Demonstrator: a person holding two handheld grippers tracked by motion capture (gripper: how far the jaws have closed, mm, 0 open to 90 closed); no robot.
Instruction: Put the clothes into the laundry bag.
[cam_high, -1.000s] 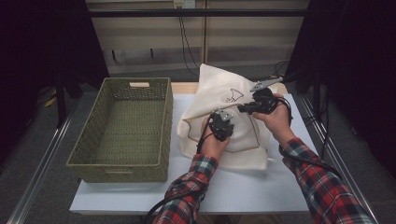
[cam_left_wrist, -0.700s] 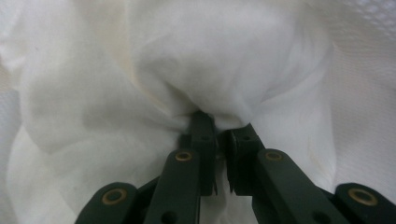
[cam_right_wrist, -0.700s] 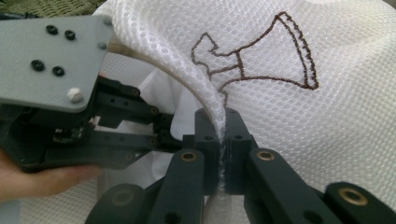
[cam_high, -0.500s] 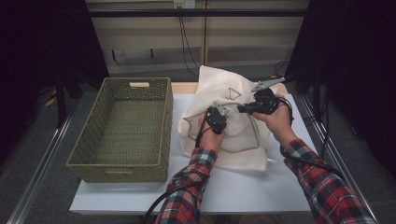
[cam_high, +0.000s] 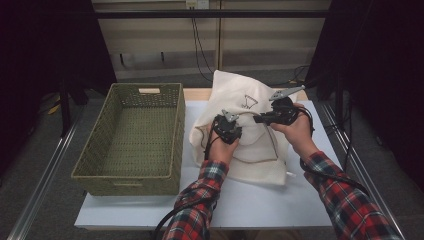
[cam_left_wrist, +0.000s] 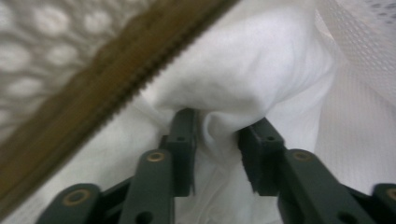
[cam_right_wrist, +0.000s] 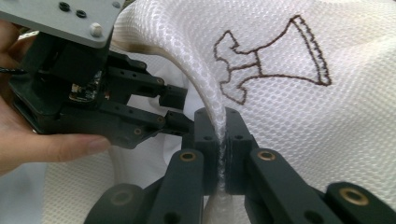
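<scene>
Right tongs (cam_right_wrist: 222, 144) pinch the mesh bag (cam_high: 250, 145); left tongs (cam_left_wrist: 215, 144) (just opening) seemingly loosely straddle its white lining (cam_left_wrist: 243, 74).

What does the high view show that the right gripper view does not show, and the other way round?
High view alone: the woven basket at the left of the white table, and both plaid sleeves.

Right gripper view alone: the honeycomb mesh of the white bag, and the right gripper pinching a fold of that mesh between its pads.

Both: the bag with its brown stitched emblem, and the left gripper, whose jaws have just been opening, with white cloth between them.
</scene>
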